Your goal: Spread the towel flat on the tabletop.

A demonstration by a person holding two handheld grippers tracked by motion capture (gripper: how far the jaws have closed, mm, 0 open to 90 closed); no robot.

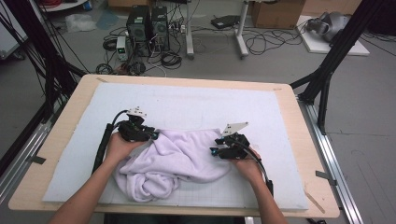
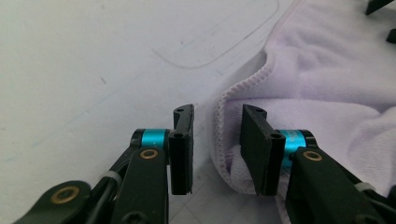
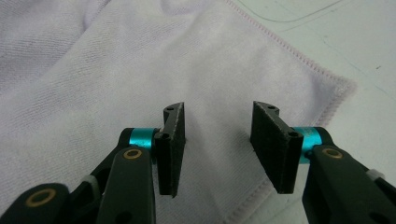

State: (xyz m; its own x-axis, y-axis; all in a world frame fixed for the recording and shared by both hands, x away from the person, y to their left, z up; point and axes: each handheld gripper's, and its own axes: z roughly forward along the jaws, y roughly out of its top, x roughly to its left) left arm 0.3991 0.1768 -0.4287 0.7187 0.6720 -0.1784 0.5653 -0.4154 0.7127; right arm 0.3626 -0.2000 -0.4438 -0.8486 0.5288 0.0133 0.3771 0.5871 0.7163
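Note:
A pale lilac towel (image 1: pixel 177 158) lies crumpled on the white mat (image 1: pixel 187 102), bunched toward the near left. My left gripper (image 1: pixel 154 135) is at the towel's far left edge. In the left gripper view its jaws (image 2: pixel 217 112) stand apart with the hemmed edge (image 2: pixel 219 121) between them, and a gap shows beside the left pad (image 2: pixel 182 154). My right gripper (image 1: pixel 212 151) is at the towel's right side. Its jaws (image 3: pixel 219 109) are open just over flat cloth (image 3: pixel 116 70) near a hemmed corner (image 3: pixel 341 88), with nothing pinched.
The mat covers a wooden table (image 1: pixel 70 121) with bare mat beyond and to both sides of the towel. Black frame posts (image 1: pixel 327 70) stand at the table's far corners. Computer towers (image 1: pixel 147 28) and cables lie on the floor behind.

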